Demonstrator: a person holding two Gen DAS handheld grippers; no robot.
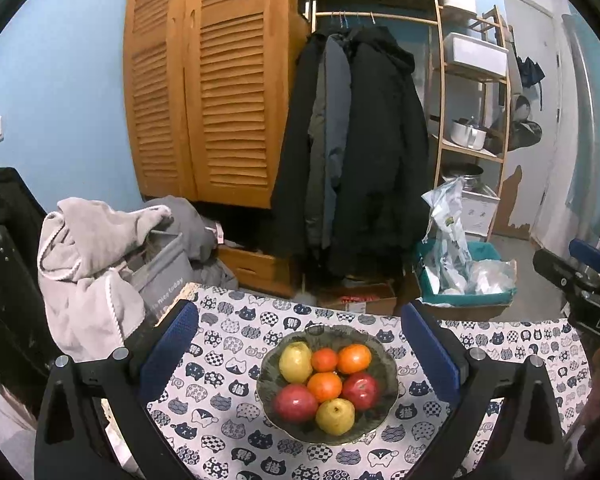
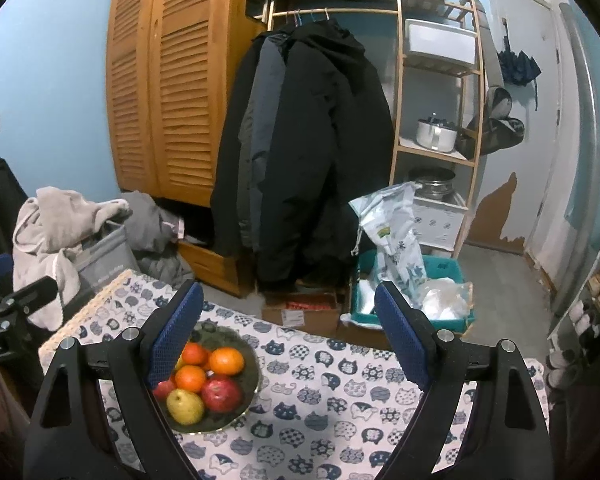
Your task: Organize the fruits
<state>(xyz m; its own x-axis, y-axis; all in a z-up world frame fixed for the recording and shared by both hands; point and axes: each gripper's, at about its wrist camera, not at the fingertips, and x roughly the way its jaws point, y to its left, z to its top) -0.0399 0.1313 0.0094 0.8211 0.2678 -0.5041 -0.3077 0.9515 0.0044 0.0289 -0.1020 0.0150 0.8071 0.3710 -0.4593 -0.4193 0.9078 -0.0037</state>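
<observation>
A dark green plate (image 1: 386, 360) on a cat-print tablecloth (image 1: 220, 364) holds two yellow pears (image 1: 295, 362), three oranges (image 1: 354, 358) and two red apples (image 1: 361, 390). My left gripper (image 1: 300, 344) is open and empty, held above and in front of the plate, fingers either side of it. My right gripper (image 2: 288, 332) is open and empty, to the right of the plate (image 2: 253, 376); its left finger (image 2: 176, 340) hides part of the fruit. In the right wrist view an orange (image 2: 227, 361), an apple (image 2: 221, 393) and a pear (image 2: 185, 406) show.
Past the table's far edge stand a wooden louvred wardrobe (image 1: 208, 92), hanging dark coats (image 1: 360, 152), a grey basket with clothes (image 1: 100, 256), a teal bin with plastic bags (image 1: 464, 280), a cardboard box (image 1: 360, 300) and a shelf rack (image 1: 472, 92). The right gripper's body (image 1: 580, 280) shows at right.
</observation>
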